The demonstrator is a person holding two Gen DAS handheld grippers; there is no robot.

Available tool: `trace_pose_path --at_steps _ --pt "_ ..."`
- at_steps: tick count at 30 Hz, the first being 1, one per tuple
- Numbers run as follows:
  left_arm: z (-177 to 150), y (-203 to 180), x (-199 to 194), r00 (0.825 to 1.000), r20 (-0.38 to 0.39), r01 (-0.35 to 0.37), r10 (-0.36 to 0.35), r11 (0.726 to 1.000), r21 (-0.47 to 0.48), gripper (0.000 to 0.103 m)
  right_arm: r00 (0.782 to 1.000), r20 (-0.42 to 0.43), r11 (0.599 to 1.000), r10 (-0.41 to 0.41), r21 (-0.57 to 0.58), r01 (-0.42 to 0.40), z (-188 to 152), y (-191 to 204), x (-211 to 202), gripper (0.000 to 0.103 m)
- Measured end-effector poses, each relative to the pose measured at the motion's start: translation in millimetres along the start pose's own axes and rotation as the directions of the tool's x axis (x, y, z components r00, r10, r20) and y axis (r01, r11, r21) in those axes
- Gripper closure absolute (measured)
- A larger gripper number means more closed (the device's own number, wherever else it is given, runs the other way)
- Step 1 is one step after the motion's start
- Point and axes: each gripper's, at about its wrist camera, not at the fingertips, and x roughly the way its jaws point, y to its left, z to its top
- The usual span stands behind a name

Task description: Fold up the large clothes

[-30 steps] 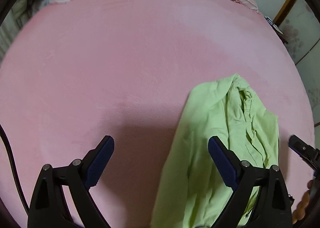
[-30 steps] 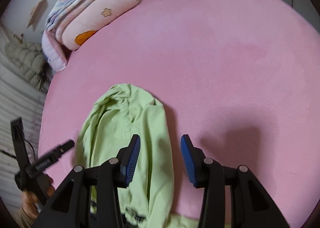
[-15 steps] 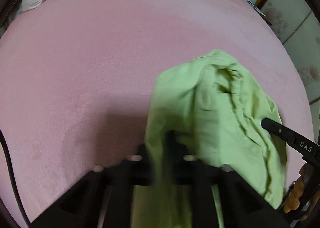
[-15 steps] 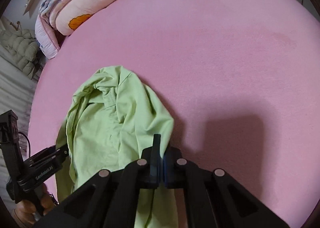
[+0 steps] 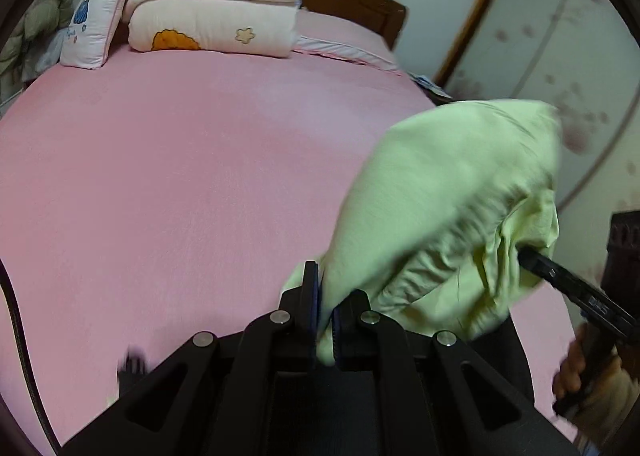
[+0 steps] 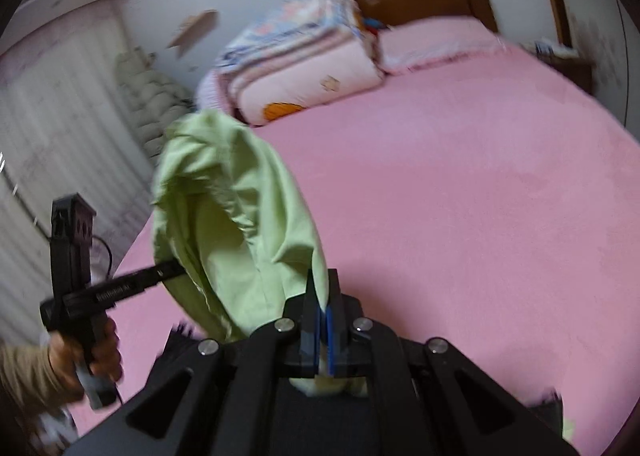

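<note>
Change: green garment (image 5: 448, 192), flat on the pink bed (image 5: 180, 176) a second ago, now hangs lifted.
Fingers: left gripper (image 5: 325, 310) and right gripper (image 6: 322, 316) both clamped on its edge.
Meaning: ready to spread for folding.

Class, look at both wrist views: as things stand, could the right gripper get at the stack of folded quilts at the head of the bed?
Probably not yet. The right gripper is shut on the green garment, as is the left gripper, and a long stretch of bare pink bed lies between it and the folded quilts. Nothing blocks the way.
</note>
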Motion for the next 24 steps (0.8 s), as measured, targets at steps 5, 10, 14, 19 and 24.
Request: trace_pose_path --at_steps 5,10,14,19,24 --pt "-92.6 17.4 -32.1 0.991 -0.133 -0.01 0.012 1.0 0.015 0.098 0.992 -0.074 0.995 -0.099 -0.039 0.096 -88.4 0.3 -35.9 0.096" --pt "-173.3 16.2 -19.8 0.953 -0.292 -0.065 0.077 0.997 0.049 0.096 0.934 -0.289 0.978 -0.209 -0.042 0.205 -167.6 -9.6 -30.8 0.094" --pt "-166.2 18.4 -26.6 0.954 -0.288 -0.077 0.086 0.996 0.044 0.093 0.907 -0.356 0.971 -0.226 -0.012 0.237 -185.2 -11.1 -46.2 0.094" --pt "-160.5 2.9 -60.1 0.93 -0.353 -0.102 0.101 0.995 0.017 0.044 0.903 -0.369 0.965 -0.219 0.057 0.258 -192.3 -7.0 -88.2 0.094" --pt "-153.9 -8.1 -111.4 0.958 -0.275 -0.099 0.087 0.995 -0.031 0.044 0.937 -0.297 0.974 -0.184 0.072 0.215 -165.6 21.5 -118.2 0.094"
